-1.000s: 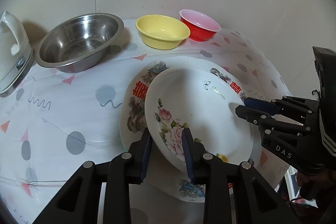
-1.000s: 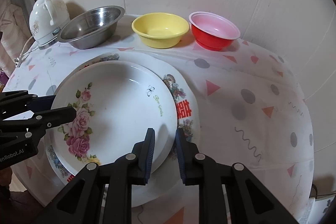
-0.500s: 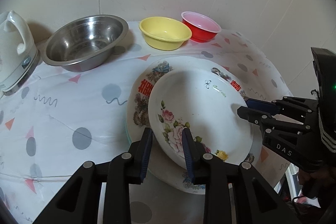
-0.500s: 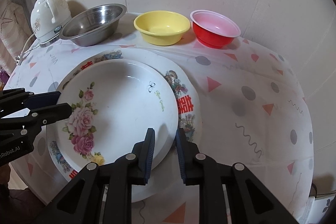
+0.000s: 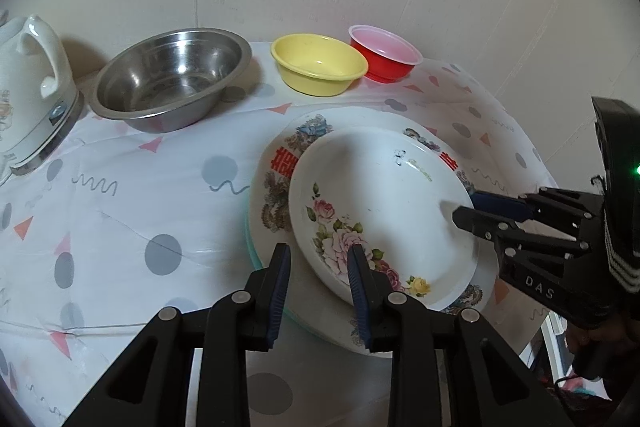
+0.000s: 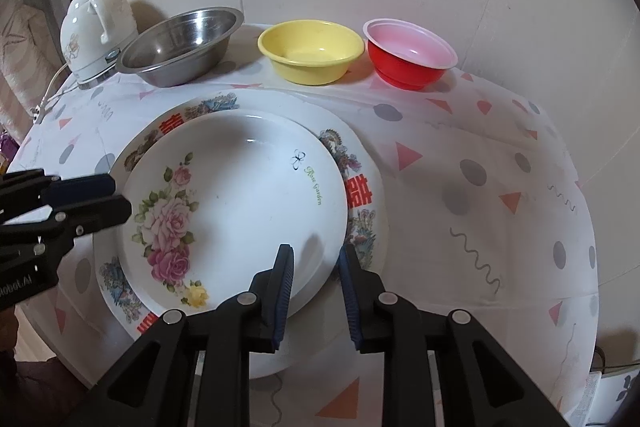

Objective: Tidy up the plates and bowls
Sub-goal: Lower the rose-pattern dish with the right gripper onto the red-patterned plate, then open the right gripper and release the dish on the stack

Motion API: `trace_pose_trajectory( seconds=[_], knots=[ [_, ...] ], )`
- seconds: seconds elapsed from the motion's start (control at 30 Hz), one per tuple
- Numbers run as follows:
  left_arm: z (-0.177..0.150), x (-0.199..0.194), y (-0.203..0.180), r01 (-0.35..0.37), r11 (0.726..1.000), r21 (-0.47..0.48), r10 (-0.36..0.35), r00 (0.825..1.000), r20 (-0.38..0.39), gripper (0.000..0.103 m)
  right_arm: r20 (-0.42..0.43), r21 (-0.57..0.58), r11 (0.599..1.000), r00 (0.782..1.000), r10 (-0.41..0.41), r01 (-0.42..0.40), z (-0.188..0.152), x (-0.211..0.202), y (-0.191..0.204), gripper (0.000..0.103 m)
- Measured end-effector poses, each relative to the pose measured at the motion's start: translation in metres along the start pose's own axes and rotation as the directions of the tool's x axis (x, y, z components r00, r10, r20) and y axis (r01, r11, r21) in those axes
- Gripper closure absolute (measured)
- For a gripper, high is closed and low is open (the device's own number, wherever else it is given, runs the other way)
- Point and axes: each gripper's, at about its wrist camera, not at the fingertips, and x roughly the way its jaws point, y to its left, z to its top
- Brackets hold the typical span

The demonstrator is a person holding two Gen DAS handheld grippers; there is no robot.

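A white rose-patterned plate (image 5: 380,211) (image 6: 240,195) lies on a larger plate (image 5: 276,187) (image 6: 358,193) with red characters, on the patterned tablecloth. My left gripper (image 5: 318,259) (image 6: 120,197) straddles the rose plate's left rim, one finger inside and one outside, shut on it. At the opposite rim my right gripper (image 6: 315,259) (image 5: 466,207) has its jaws opening, with the rim between them and the pads no longer pressing. Along the back stand a steel bowl (image 5: 172,79), a yellow bowl (image 5: 318,63) and a red bowl (image 5: 384,51).
A white electric kettle (image 5: 28,87) stands at the back left with its cord trailing off the table. The wall runs close behind the bowls. The round table's edge (image 6: 576,267) drops off at the right and front.
The rose plate has come down to rest on the larger plate. The right jaws have widened slightly. The left wrist view has drawn back a little, showing more of the table.
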Motion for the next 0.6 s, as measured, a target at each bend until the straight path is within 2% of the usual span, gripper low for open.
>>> trace_pose_trajectory(
  seconds=[0.13, 0.3, 0.5, 0.6],
  knots=[
    [-0.001, -0.002, 0.0, -0.007, 1.0, -0.005, 0.007, 1.0, 0.003, 0.072, -0.008, 0.0, 1.0, 1.0, 0.009, -0.009, -0.001, -0.002, 0.0, 0.078],
    [-0.003, -0.004, 0.002, -0.017, 1.0, -0.019, 0.017, 1.0, 0.008, 0.072, -0.019, 0.022, 0.997, 0.997, 0.078, -0.077, -0.003, -0.006, -0.01, 0.078],
    [-0.006, -0.004, 0.006, -0.031, 0.998, -0.047, 0.031, 0.999, 0.009, 0.069, 0.055, 0.107, 0.988, 0.993, 0.104, -0.109, 0.005, -0.019, -0.032, 0.078],
    [-0.008, -0.003, 0.007, -0.041, 0.998, -0.055, 0.041, 0.999, 0.004, 0.069, 0.059, 0.13, 0.985, 0.992, 0.109, -0.116, 0.012, -0.012, -0.038, 0.08]
  ],
)
